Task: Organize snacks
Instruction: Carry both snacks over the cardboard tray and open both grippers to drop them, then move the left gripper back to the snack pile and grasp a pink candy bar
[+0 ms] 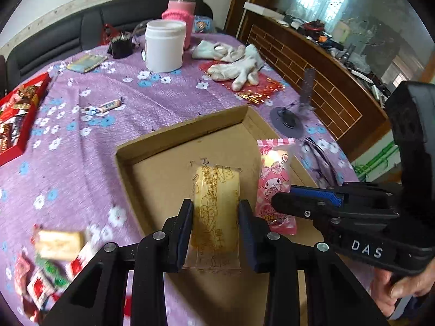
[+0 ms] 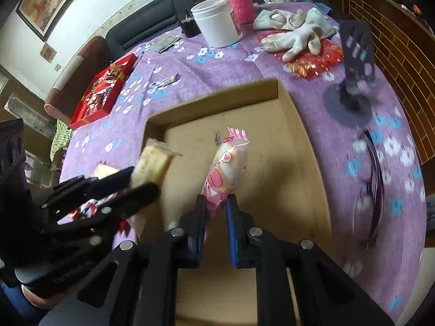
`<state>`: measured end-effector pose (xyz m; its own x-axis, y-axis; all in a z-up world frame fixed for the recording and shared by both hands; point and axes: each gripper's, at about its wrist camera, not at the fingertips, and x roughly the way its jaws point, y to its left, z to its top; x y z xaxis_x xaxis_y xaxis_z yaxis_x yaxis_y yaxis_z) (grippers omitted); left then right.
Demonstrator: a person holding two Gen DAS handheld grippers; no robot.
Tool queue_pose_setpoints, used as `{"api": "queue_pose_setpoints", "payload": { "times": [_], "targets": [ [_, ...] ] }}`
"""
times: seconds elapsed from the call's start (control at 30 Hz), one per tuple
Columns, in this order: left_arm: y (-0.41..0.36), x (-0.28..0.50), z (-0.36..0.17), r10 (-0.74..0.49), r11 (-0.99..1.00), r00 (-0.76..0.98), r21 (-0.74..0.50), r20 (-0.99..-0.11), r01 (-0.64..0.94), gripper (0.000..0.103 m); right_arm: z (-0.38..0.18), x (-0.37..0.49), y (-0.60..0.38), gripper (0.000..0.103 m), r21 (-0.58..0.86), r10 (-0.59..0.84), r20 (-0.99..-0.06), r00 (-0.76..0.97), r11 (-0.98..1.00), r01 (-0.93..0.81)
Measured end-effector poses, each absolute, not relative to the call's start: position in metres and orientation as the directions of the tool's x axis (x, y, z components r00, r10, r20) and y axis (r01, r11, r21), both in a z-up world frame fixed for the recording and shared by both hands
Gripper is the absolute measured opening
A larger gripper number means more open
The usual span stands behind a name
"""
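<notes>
The left tool [image 1: 216, 214] is clamped on a yellow cake packet [image 1: 216, 190]; beside it, the right tool [image 2: 216, 212] pinches a pink snack packet [image 2: 231, 163]. Both hang over the cardboard box [image 2: 299, 141] on the table [image 1: 89, 141], purple-clothed, with a sofa [image 1: 81, 27] behind.

The left tool [image 1: 216, 217] points steeply downward, its two black fingers [image 1: 185, 225] clamped on the sides of a clear-wrapped yellow cake [image 1: 216, 190] that stands up between them. The right tool [image 2: 216, 212] is tilted down likewise, jaws nearly together and pinching the lower end of a pink cartoon-print snack packet [image 2: 228, 168]. A bare hand [image 1: 402, 290] grips the right tool's handle.
</notes>
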<state>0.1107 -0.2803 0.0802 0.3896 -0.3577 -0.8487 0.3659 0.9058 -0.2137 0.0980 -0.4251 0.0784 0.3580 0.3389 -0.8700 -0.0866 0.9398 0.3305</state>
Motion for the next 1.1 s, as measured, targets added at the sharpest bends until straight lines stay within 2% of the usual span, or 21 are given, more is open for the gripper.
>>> {"api": "queue_pose_setpoints", "payload": {
  "times": [0.3,0.73,0.77,0.83,0.87,0.9,1.1],
  "targets": [
    [-0.287,0.150,0.048,-0.315,0.929,0.353,-0.210,-0.881,0.306,0.035,0.049,0.141,-0.426,0.014,0.352,0.357,-0.885,0.298,0.933,-0.071],
    [-0.280,0.165,0.035,-0.311,0.936,0.338,-0.226,-0.888,0.269,0.036,0.035,0.163,-0.428,0.015,0.323,0.329,-0.905,0.270,0.944,-0.068],
    [-0.280,0.165,0.035,-0.314,0.935,0.340,-0.228,-0.887,0.270,0.037,0.035,0.163,-0.429,0.015,0.322,0.328,-0.905,0.270,0.944,-0.066],
    [-0.280,0.163,0.037,-0.325,0.932,0.340,-0.239,-0.883,0.271,0.047,0.037,0.162,-0.430,0.018,0.316,0.321,-0.905,0.278,0.947,-0.063],
    [-0.280,0.163,0.039,-0.322,0.934,0.344,-0.236,-0.882,0.269,0.056,0.038,0.161,-0.431,0.023,0.313,0.317,-0.906,0.282,0.948,-0.061],
    [-0.280,0.162,0.040,-0.320,0.935,0.348,-0.233,-0.881,0.268,0.059,0.039,0.161,-0.432,0.024,0.304,0.307,-0.907,0.287,0.951,-0.057],
    [-0.278,0.154,0.054,-0.331,0.930,0.369,-0.234,-0.869,0.283,0.059,0.053,0.146,-0.441,0.024,0.306,0.300,-0.897,0.324,0.951,-0.035]
  ]
}}
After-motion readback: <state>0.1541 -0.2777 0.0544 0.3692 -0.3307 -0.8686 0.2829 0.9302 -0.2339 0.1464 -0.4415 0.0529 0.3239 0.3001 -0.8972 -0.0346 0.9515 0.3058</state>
